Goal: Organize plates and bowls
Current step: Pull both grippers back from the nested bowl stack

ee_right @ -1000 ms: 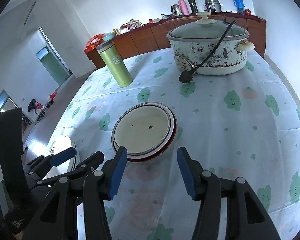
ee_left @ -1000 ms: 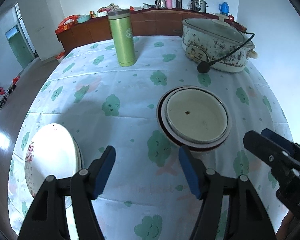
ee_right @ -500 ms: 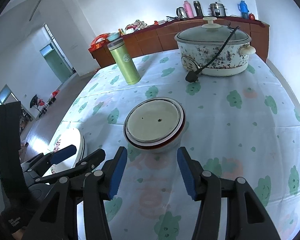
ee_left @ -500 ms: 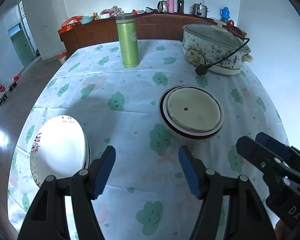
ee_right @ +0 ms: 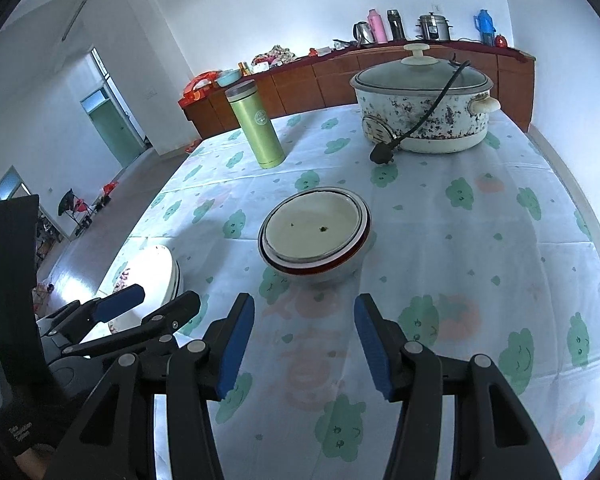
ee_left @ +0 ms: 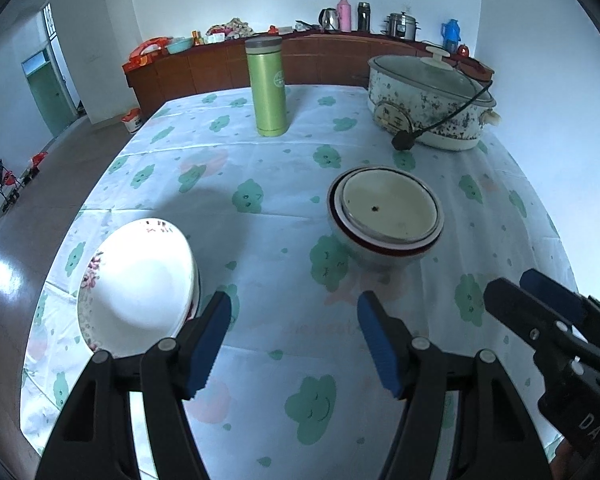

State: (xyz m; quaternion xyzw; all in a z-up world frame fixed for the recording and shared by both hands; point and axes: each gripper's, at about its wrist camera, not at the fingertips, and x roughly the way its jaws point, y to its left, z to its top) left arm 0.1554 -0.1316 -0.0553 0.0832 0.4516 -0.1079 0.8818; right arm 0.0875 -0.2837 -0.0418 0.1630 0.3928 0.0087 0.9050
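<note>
1. Holding my left claw (ee_left: 294, 338) spread wide at the bottom of the left wrist frame, I grip nothing; its blue pads (ee_left: 210, 344) hover above the cloud-print tablecloth (ee_left: 260, 248).
2. My right claw (ee_right: 304, 342) is just as wide and empty, low in the right wrist frame, with the left one seen beside it at lower left (ee_right: 152, 304).
3. My stack of bowls (ee_left: 386, 218), a cream one nested in a red-rimmed one, sits right of centre in the left wrist frame, and just above centre in the right wrist frame (ee_right: 314, 236). It lies ahead of both claws, untouched.
4. My white floral plates (ee_left: 136, 288) sit at the left of the left wrist frame, near the table edge, just beside my left finger. I see at least two stacked; the exact number I cannot tell.
5. A green thermos (ee_left: 267, 88) stands upright in the upper middle.
6. A speckled electric cooker (ee_left: 430, 110) with a glass lid sits at upper right, its black plug (ee_left: 404, 142) lying on the cloth in front of it.
7. A wooden sideboard (ee_left: 320, 60) lines the far wall.
</note>
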